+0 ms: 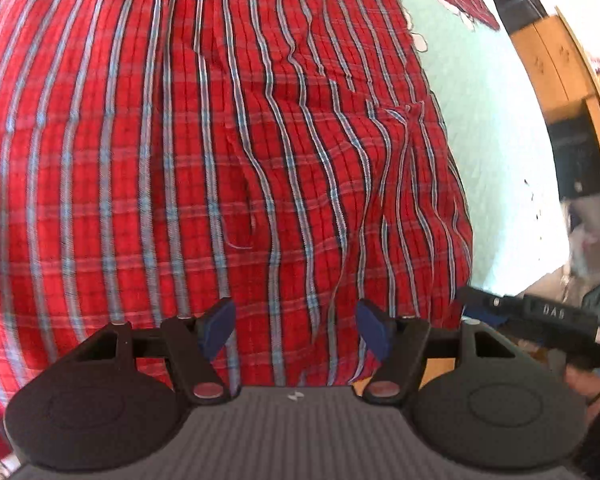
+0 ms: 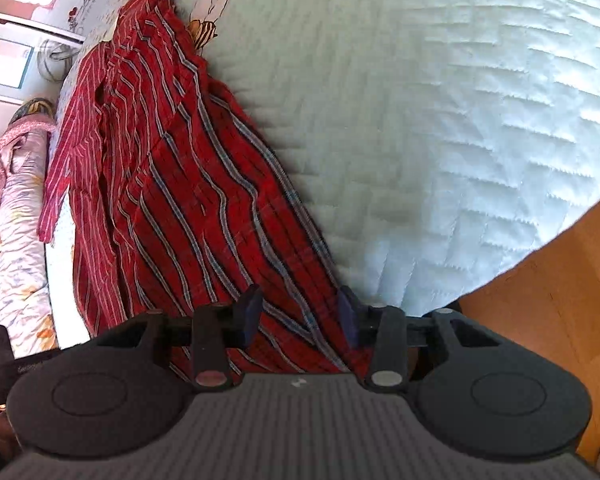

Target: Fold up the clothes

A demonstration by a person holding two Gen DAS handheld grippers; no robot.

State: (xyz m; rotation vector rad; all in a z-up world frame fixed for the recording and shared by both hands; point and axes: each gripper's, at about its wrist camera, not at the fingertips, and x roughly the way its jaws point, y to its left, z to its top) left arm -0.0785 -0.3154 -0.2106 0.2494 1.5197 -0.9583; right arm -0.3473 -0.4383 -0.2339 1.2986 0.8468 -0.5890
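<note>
A red plaid shirt point(image 1: 228, 152) with pale blue stripes lies spread and wrinkled on a light green quilted bed cover point(image 1: 480, 128). My left gripper point(image 1: 297, 330) hovers over the shirt's lower part, open, its blue pads point(image 1: 220, 326) wide apart with nothing pinched. In the right wrist view the shirt point(image 2: 172, 184) runs along the left, one sleeve trailing at the far end. My right gripper point(image 2: 299, 314) sits at the shirt's near corner by the bed's edge. Cloth lies between its blue pads point(image 2: 250, 312), which stand apart without pressing on it.
The bed cover point(image 2: 440, 120) stretches wide to the right of the shirt. A wooden floor point(image 2: 560, 300) shows past the bed's edge. A rolled floral blanket point(image 2: 20, 208) lies at the far left. Wooden furniture point(image 1: 556, 60) stands beyond the bed.
</note>
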